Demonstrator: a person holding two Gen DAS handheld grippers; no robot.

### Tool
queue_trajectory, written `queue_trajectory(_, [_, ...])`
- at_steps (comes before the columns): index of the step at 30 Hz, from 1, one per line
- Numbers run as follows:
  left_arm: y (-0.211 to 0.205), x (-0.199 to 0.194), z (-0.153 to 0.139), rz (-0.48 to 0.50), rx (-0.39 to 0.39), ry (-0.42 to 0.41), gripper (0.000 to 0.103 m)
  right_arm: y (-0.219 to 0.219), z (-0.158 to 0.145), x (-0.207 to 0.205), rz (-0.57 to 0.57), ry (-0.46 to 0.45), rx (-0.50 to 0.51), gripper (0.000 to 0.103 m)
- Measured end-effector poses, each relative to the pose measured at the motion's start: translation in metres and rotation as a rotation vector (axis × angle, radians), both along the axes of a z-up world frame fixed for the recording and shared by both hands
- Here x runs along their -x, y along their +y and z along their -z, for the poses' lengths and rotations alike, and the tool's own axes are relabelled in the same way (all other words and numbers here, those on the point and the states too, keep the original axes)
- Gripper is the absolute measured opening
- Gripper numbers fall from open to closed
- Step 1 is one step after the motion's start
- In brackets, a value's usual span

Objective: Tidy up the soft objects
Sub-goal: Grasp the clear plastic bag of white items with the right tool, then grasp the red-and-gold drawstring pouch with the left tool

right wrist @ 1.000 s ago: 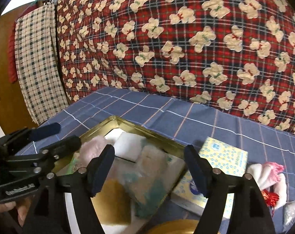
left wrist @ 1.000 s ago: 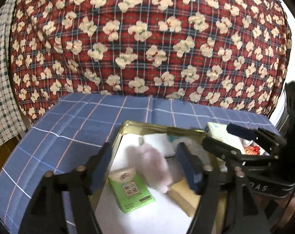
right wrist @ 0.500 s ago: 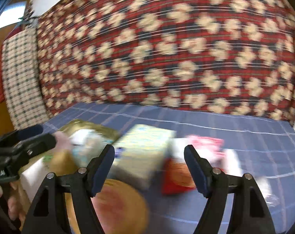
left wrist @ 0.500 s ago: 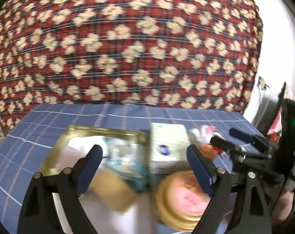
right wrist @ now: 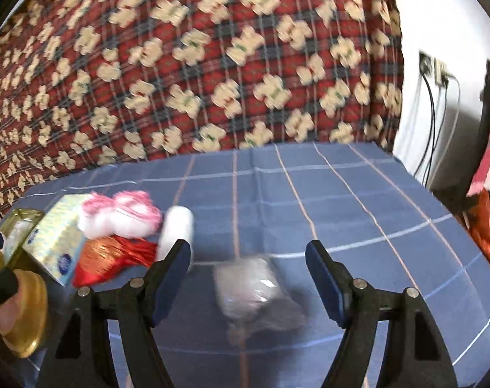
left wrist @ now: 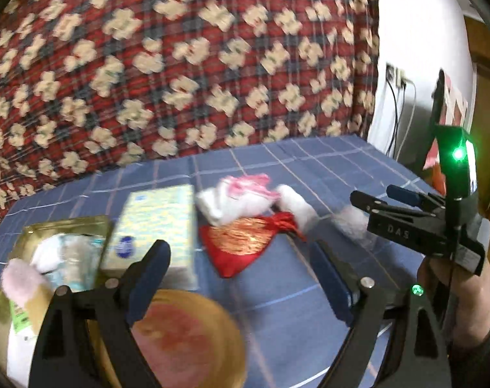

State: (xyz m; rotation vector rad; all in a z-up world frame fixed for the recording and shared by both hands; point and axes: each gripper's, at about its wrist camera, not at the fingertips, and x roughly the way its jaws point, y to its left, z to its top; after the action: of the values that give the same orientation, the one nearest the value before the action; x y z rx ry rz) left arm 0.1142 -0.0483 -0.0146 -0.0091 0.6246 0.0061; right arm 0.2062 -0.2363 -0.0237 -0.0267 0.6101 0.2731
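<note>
Lying between right gripper fingers: clear pouch

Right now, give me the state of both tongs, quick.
Left tongs: open, just been opening, nothing held; red pouch lies on the cloth beyond them.
Right tongs: open, nothing held; clear plastic packet lies between the fingers, ungripped.

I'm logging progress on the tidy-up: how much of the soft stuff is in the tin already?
Done: several soft pieces lie in the gold tin. In hand: nothing; left gripper and right gripper are both open and empty. Left on the cloth: tissue pack, white-pink plush, red pouch, clear bag.
</note>
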Motion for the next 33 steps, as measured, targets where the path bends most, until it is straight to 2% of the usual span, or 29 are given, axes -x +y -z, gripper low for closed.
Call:
queue_trajectory(4, [-0.015,-0.02,0.011,-0.009,-0.001,0.057,0.088,-0.01,0.008,-0.009,-0.007,0.053,-0.03,0.076])
queue_trajectory(8, [-0.017,-0.04,0.019,-0.03,0.015,0.113,0.088,-0.009,0.016,-0.019,-0.039,0.121,-0.019,0.076])
queue_trajectory(13, [-0.024,-0.052,0.024,-0.037,-0.008,0.138,0.088,-0.004,0.029,-0.03,-0.065,0.215,-0.009,0.075])
queue_trajectory(15, [-0.027,-0.057,0.027,-0.037,-0.022,0.146,0.088,0.0,0.034,-0.034,-0.077,0.241,0.01,0.064])
queue_trajectory(18, [-0.027,-0.064,0.031,-0.043,-0.021,0.162,0.088,0.003,0.04,-0.039,-0.089,0.288,0.021,0.057])
queue_trajectory(23, [-0.023,-0.075,0.04,-0.057,0.02,0.189,0.088,0.009,0.04,-0.038,-0.099,0.285,0.052,0.051])
queue_trajectory(30, [-0.021,-0.085,0.045,-0.074,0.064,0.202,0.086,0.008,0.039,-0.039,-0.1,0.286,0.045,0.05])
queue_trajectory(33, [-0.021,-0.087,0.048,-0.085,0.053,0.201,0.086,0.008,0.04,-0.039,-0.1,0.286,0.05,0.05])
